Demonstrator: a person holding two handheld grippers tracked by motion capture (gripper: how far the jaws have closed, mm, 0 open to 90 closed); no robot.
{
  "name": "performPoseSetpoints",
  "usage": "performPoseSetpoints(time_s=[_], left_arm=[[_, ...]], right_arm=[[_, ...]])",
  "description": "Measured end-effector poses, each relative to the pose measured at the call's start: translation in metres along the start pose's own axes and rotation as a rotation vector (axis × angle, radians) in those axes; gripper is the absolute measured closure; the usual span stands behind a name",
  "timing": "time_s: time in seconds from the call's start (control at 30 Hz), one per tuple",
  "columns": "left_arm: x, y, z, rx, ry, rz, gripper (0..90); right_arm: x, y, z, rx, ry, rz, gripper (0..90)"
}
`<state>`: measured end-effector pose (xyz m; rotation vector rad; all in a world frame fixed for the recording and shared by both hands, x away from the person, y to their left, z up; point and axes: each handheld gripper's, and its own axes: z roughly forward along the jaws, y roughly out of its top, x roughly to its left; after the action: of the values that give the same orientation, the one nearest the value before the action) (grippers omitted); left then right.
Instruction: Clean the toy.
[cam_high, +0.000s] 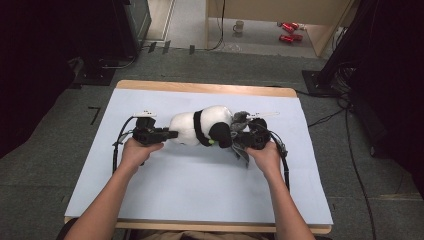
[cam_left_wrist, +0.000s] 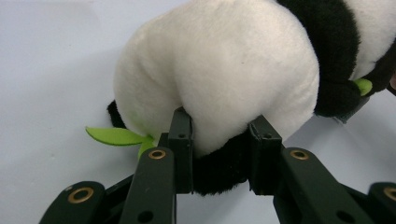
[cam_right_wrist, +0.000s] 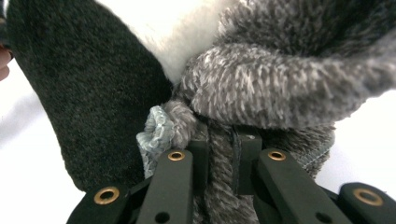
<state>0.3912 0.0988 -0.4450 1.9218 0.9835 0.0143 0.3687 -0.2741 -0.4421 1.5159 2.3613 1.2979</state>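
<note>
— While both tongs were on it, where did the plush panda (cam_high: 200, 127) lie?

— It lay on its side near the middle of the pale blue surface (cam_high: 200, 185), between the two hands. Its body was rounded, white, short-piled and soft, with a black band across it and black limbs.

— What did the left tongs (cam_high: 172, 134) have?

— In the left gripper view, the left tongs (cam_left_wrist: 219, 140) were closed partway on a fold of the panda's (cam_left_wrist: 219, 60) rump, black and white fur bulging between the jaws. A green felt leaf (cam_left_wrist: 114, 136) stuck out flat beside it, and a second green bit (cam_left_wrist: 363, 86) showed by a black paw.

— And the right tongs (cam_high: 239, 137)?

— The right gripper view showed the right tongs (cam_right_wrist: 219, 156) pinched nearly shut on a strip of grey knitted scarf (cam_right_wrist: 280, 84), a fuzzy, chenille-like yarn flecked light and dark, knotted just above the jaws. A dark felted limb (cam_right_wrist: 88, 93) of the panda lay to one side, white fur behind it.

— Any writing?

— None I could read. A small pale woven tag (cam_right_wrist: 156, 133) sat beside the knot, without legible letters.

— Beyond the surface?

— Grey carpet (cam_high: 60, 125), a wooden edge on the surface (cam_high: 205, 88), cables (cam_high: 350, 135), a mug (cam_high: 239, 26) and red objects (cam_high: 289, 31) on the far floor.
</note>
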Motion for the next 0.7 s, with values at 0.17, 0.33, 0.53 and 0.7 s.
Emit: performPoseSetpoints(time_s=[0.17, 0.33, 0.53, 0.7], left_arm=[[-0.002, 0.004, -0.006, -0.001, -0.026, -0.014, 69.2], [-0.010, 0.012, -0.019, 0.025, -0.073, -0.026, 69.3], [-0.015, 0.018, -0.034, 0.092, -0.151, -0.069, 68.8], [-0.008, 0.012, -0.028, 0.150, -0.132, -0.067, 68.5]], right_arm=[[0.004, 0.003, -0.008, 0.013, 0.008, 0.006, 81.0], [0.011, 0.004, -0.022, 0.016, 0.030, -0.004, 81.0], [0.019, 0.002, -0.044, 0.006, 0.095, -0.001, 80.9], [0.020, -0.002, -0.044, 0.061, 0.075, -0.010, 80.8]])
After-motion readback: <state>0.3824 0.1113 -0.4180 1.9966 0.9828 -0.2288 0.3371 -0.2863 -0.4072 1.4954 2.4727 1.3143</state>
